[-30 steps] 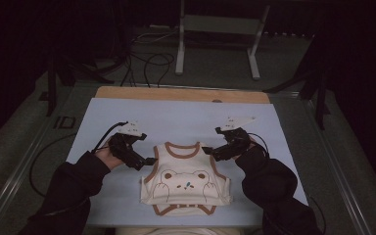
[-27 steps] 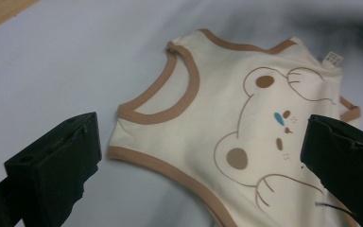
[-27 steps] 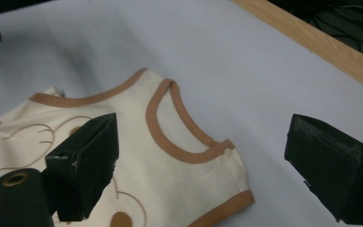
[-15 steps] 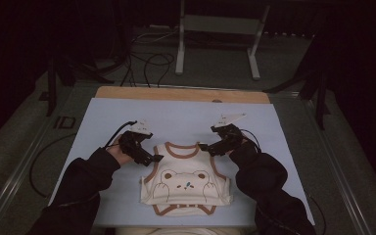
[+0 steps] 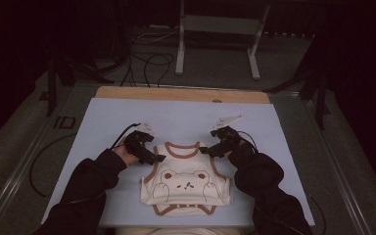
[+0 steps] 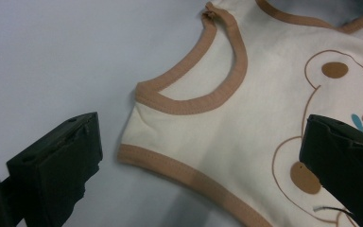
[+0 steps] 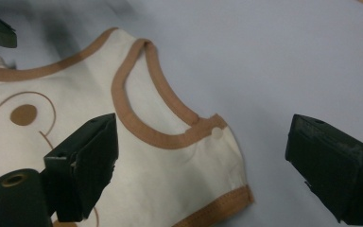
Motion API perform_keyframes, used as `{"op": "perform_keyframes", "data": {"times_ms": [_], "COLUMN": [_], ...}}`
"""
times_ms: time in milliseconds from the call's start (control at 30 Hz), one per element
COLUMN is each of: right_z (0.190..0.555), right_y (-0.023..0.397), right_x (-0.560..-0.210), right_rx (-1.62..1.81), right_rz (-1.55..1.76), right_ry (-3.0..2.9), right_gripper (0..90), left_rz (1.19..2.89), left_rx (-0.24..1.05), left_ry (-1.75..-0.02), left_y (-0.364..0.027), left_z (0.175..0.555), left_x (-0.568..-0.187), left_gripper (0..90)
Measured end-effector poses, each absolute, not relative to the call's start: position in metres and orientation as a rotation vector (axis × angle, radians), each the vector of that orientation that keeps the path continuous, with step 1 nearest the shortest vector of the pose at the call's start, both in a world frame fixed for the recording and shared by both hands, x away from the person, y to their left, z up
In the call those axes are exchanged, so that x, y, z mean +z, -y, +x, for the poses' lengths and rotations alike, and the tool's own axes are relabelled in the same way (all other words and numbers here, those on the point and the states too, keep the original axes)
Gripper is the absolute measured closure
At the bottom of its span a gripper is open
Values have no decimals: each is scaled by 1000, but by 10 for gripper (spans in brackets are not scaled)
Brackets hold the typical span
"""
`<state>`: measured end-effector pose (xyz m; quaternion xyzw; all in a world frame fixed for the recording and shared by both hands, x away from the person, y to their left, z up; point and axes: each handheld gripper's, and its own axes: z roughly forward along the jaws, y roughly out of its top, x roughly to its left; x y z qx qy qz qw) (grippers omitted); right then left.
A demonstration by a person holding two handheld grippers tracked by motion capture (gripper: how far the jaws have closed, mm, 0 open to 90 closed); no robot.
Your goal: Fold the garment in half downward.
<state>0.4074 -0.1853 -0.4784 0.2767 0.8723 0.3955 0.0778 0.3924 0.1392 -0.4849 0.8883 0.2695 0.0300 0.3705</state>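
Both grippers open: left gripper and right gripper flank the vest's far shoulders, probably not touching.

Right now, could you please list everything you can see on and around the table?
Vest: one, cream with brown trim and a bear print, flat on the mat near the person.
Mat: one, pale blue, covering the table.
Table edge: one, wooden, bare strip at the far side.
Metal stand: one, grey, on the floor beyond the table.
Cables: several, black, on the floor beyond the table.
Left claw: one, black, open, at the vest's left shoulder.
Right claw: one, black, open, at the vest's right shoulder.
Sleeves: two, black.
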Motion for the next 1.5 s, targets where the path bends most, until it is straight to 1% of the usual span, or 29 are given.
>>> {"op": "perform_keyframes", "data": {"times_ms": [167,200,233,267,433,500,567,600,633,667,767,800,833,867,967,1000,1033,1067,1100,1133,1167,1200,1267,1300,1333,1400,1433,1467,1500], "right_z": [409,410,411,412,414,415,416,417,417,418,418,419,418,418,417,416,416,415,415,413,413,412,412,412,411,410,410,409,409], "right_y": [186,186,186,185,186,186,186,186,186,185,185,185,185,185,185,185,185,185,185,184,184,182,181,181,181,181,181,179,179], "right_x": [-485,-486,-489,-493,-501,-504,-505,-507,-507,-508,-510,-511,-511,-513,-514,-514,-514,-512,-512,-511,-511,-510,-510,-510,-510,-510,-510,-509,-509], "right_rx": [1164,1163,1156,1130,1083,1063,1043,1012,1012,1000,978,943,941,929,918,912,912,901,901,895,895,885,879,879,880,879,879,878,874], "right_rz": [832,836,830,843,841,854,853,859,859,872,878,871,878,870,854,844,844,842,842,817,817,817,800,800,783,777,777,769,757], "right_ry": [-2621,-2625,-2632,-2643,-2667,-2665,-2676,-2681,-2681,-2687,-2694,-2700,-2705,-2705,-2705,-2705,-2705,-2712,-2712,-2724,-2724,-2736,-2740,-2740,-2744,-2742,-2742,-2756,-2762], "right_gripper": [103,103,103,103,108,155,167,188,188,233,254,291,297,326,355,426,426,468,468,530,530,583,621,621,669,687,687,760,782], "left_rz": [2289,2289,2302,2309,2334,2348,2351,2361,2361,2364,2375,2379,2388,2388,2384,2382,2382,2382,2382,2385,2385,2393,2398,2398,2399,2402,2402,2406,2406], "left_rx": [92,88,95,108,124,151,154,143,143,145,150,161,184,195,214,221,221,221,221,215,215,215,217,217,218,219,219,213,207], "left_ry": [-708,-686,-676,-686,-696,-730,-736,-738,-738,-728,-719,-721,-717,-713,-715,-723,-723,-718,-718,-714,-714,-713,-718,-718,-731,-728,-728,-727,-728], "left_y": [-137,-136,-136,-135,-135,-134,-134,-135,-135,-134,-134,-133,-133,-133,-133,-133,-133,-131,-131,-129,-129,-127,-125,-125,-124,-123,-123,-121,-121], "left_z": [395,396,397,398,403,407,407,409,409,408,408,408,408,408,408,408,408,407,407,406,406,405,404,404,403,402,402,400,400], "left_x": [-490,-492,-492,-495,-501,-507,-508,-511,-511,-513,-514,-516,-516,-516,-516,-516,-516,-516,-516,-515,-515,-514,-514,-514,-513,-513,-513,-512,-512], "left_gripper": [9,9,18,65,99,105,118,141,163,164,202,237,242,264,314,333,345,371,388,422,444,468,495,505,519,535,566,622,643]}}
